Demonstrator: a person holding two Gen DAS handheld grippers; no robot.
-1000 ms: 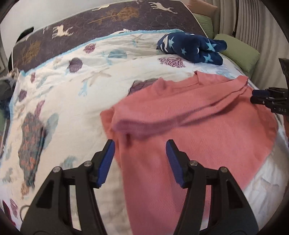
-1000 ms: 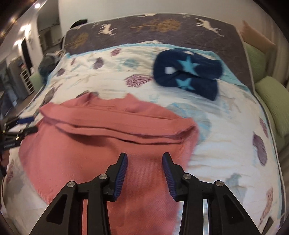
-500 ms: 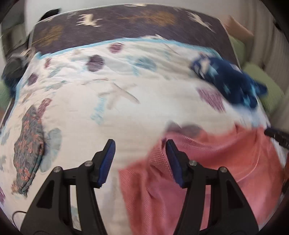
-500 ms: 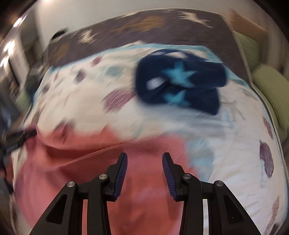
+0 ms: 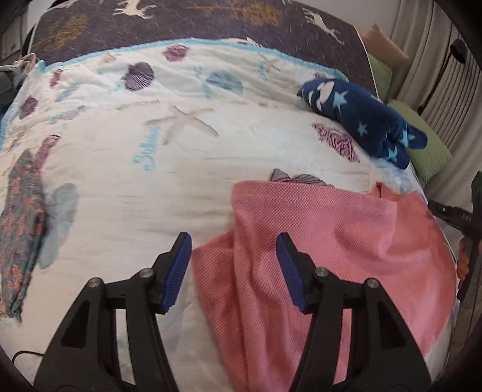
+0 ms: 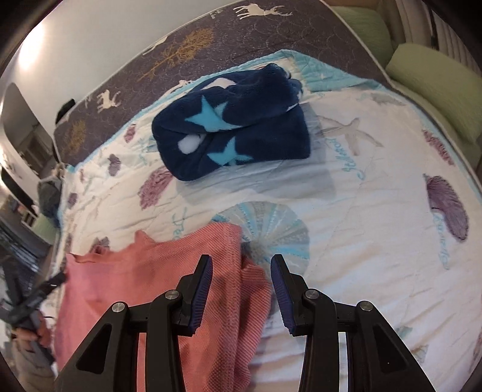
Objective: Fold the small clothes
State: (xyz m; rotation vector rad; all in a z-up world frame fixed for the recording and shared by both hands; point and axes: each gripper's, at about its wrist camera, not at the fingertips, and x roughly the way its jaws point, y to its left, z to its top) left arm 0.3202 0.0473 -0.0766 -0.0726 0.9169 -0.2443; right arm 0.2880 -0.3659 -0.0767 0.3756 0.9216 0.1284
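A coral-pink knit garment (image 5: 346,241) lies spread on the near part of the bed, its upper part folded over. My left gripper (image 5: 235,265) hovers open over its left edge, with the cloth's border showing between the blue pads (image 5: 180,265). In the right wrist view the same garment (image 6: 144,280) fills the lower left. My right gripper (image 6: 241,286) is open above its right edge, and no pad presses on the cloth. Each gripper shows in the other's view: the right gripper (image 5: 452,214) at the far right, the left gripper (image 6: 36,295) at the far left, blurred.
A folded navy fleece with blue stars (image 6: 235,126) rests farther up the white seashell quilt (image 5: 180,181). A dark deer-print cover (image 5: 211,24) spans the far end. Green pillows (image 6: 433,78) line the right side. A floral cloth (image 5: 21,226) lies at the left.
Both grippers slid outward and rolled: the left from over the garment's middle to its left edge, the right to its right edge. The garment and the navy fleece lie as before.
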